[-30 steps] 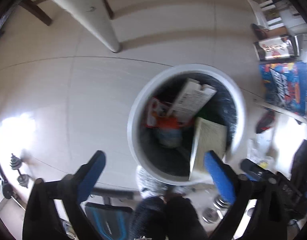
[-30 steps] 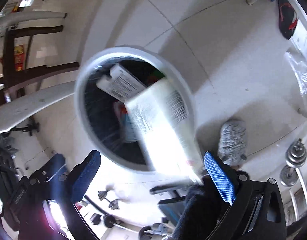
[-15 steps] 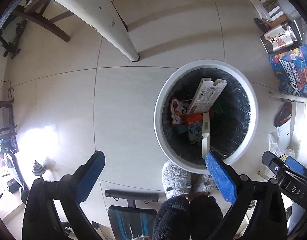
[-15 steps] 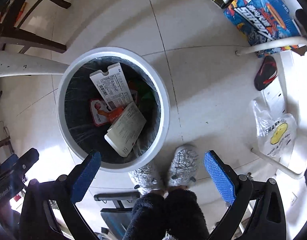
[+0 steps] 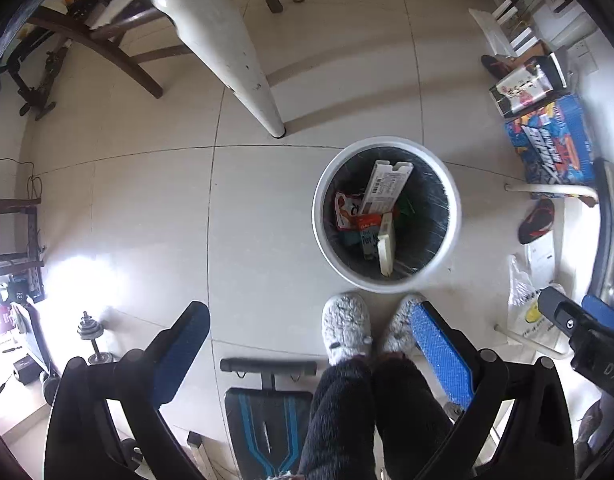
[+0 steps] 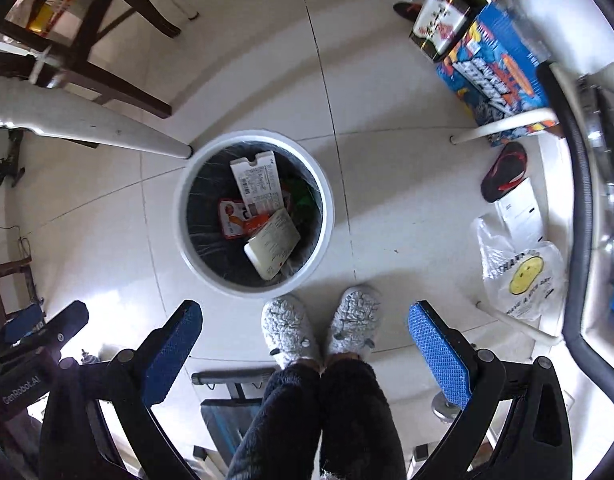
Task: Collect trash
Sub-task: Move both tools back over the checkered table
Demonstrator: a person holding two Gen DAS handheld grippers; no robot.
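Right wrist view first: the right gripper (image 6: 305,334), black-framed with blue dimpled pads, is spread wide and carries nothing, and between its fingers stand a person's fuzzy grey slippers (image 6: 319,330) under dark fleecy trouser legs (image 6: 327,412). Just past the toes sits the round white plastic trash bin (image 6: 327,216) with its glossy black liner, and the trash is in it: a cream flat carton (image 6: 272,249) with fine print lying tilted nearest the feet, a white barcode-printed flat box (image 6: 257,184) leaning toward the far wall, a red-and-white pouch (image 6: 232,218) to the left, something green beyond. Off to the right, a crinkled white plastic bag (image 6: 523,280) with a yellow smiley face; its lettering is too small to read. Farther out, a blue cardboard box (image 6: 495,68) with bold comic-style print leans by a white tube leg. Over to the left wrist view: the left gripper (image 5: 309,340) likewise gapes fully open, empty, with the slippers just beyond its pads, the bin behind them on glossy cream floor tiles (image 5: 147,208), and a white tapered table leg (image 5: 235,64) planted beyond the bin.
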